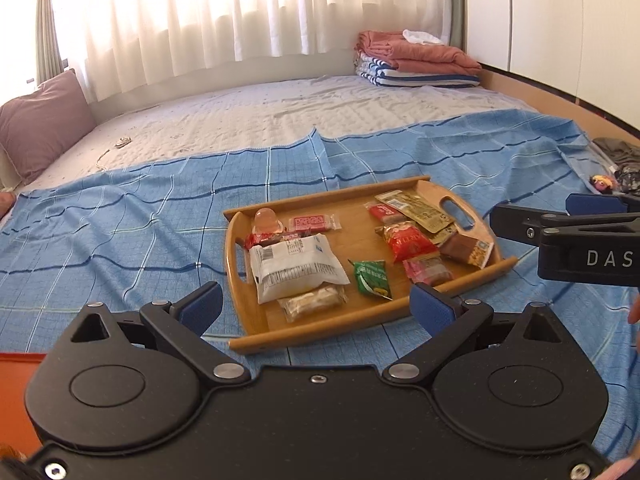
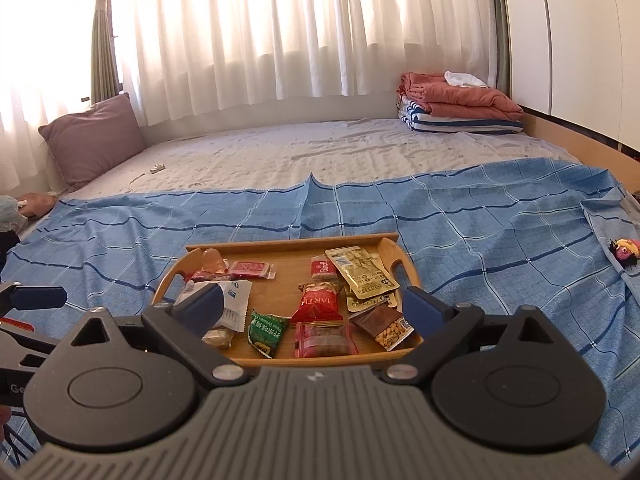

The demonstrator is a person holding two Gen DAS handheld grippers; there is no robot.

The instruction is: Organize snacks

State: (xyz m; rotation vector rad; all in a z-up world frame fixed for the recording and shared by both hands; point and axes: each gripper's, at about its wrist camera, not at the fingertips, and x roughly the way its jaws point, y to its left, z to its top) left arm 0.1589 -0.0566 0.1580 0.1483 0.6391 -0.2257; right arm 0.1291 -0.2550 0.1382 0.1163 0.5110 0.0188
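Bedroom scene: bed (image 1: 280, 112) by white curtains (image 2: 280, 40), blue checked cloth (image 1: 120, 232) spread over its near half. Far left, purple pillow (image 1: 40, 124). Left gripper (image 1: 316, 304) jaws spread wide, nothing held, above the cloth before the tray's near edge. Wooden tray (image 1: 240, 236) sits mid-cloth with snacks inside: white packet (image 1: 296, 268), green packet (image 1: 372, 280), red packet (image 1: 408, 242). Right gripper (image 2: 312, 312) also wide apart, empty. Folded blankets (image 1: 416, 60) back right.

A home bedroom — bed (image 2: 320, 152); pillow (image 2: 94, 140); folded blankets (image 2: 460, 106); curtained window (image 2: 280, 32).
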